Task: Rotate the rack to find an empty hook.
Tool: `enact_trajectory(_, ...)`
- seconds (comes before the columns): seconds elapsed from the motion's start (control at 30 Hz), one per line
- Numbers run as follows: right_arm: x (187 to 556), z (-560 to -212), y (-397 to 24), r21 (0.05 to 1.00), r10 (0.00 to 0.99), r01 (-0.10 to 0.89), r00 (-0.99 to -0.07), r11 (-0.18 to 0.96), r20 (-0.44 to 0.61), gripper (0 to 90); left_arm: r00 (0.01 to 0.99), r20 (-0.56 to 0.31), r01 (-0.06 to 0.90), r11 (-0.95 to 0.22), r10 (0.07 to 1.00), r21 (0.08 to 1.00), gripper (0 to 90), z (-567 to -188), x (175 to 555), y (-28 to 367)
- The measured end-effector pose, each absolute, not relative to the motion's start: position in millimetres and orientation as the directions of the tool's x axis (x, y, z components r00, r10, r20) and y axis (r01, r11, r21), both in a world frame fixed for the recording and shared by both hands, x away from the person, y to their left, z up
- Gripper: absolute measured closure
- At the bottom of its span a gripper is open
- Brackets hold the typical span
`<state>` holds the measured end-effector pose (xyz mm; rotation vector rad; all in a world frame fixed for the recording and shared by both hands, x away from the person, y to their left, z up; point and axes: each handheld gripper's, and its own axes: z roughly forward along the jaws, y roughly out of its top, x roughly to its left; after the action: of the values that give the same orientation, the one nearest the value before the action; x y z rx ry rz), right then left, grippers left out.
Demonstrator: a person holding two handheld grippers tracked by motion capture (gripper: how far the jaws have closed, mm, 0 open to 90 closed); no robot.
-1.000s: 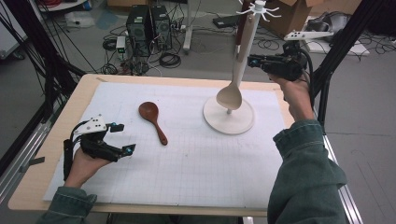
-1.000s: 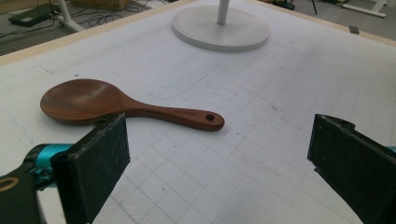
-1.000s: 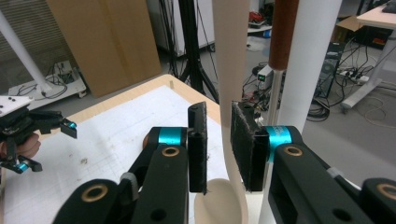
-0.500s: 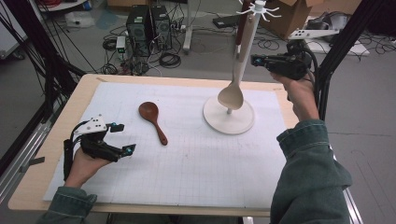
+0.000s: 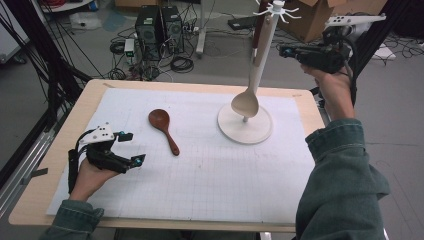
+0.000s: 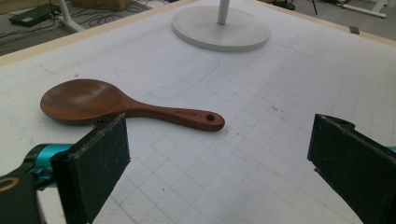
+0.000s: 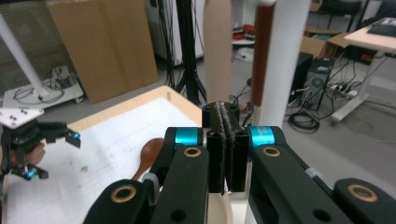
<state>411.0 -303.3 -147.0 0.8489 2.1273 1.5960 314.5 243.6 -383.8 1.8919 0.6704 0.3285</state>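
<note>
I see the tabletop (image 5: 60,200) under a white gridded mat (image 5: 210,180), and on it, toward the far right, a white stand (image 5: 262,55) with a round base (image 5: 245,131) and a tall post ending in small hooks. From that stand hangs a pale wooden spoon (image 5: 246,102), bowl down, just above the base; its handle runs up alongside the post, and a darker reddish-brown strip sits beside the post near the top, which I cannot identify further. A second spoon, the dark brown spoon (image 5: 164,129), lies flat on the mat left of the base and well apart from it, bowl toward the far edge, handle pointing toward me, with a small hole near the handle end (image 6: 211,117). My right claw (image 5: 285,50) is raised in the air beside the upper post, to its right, near the pale spoon's handle; in the right gripper view its pads are pressed together with nothing between them (image 7: 227,149), so it is fully closed and empty, the jaws having just been closing. My left claw (image 5: 131,148) rests low over the mat near the left edge; its jaws stand wide apart, holding nothing, with the dark brown spoon lying just beyond them and untouched.
</note>
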Motion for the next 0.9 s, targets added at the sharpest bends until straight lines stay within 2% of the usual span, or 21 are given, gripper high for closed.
enact_trajectory(0.5,422,-115,-313,0.968,0.683,0.22,-0.726,0.122,0.079,89.3,0.803,-0.075,0.292,-0.281,0.592,0.914,6.1,-381,314,246)
enact_trajectory(0.9,423,-110,-302,0.968,0.684,0.212,-0.727,0.135,0.064,89.4,0.803,-0.075,0.293,-0.282,0.591,0.913,6.1,-381,314,246)
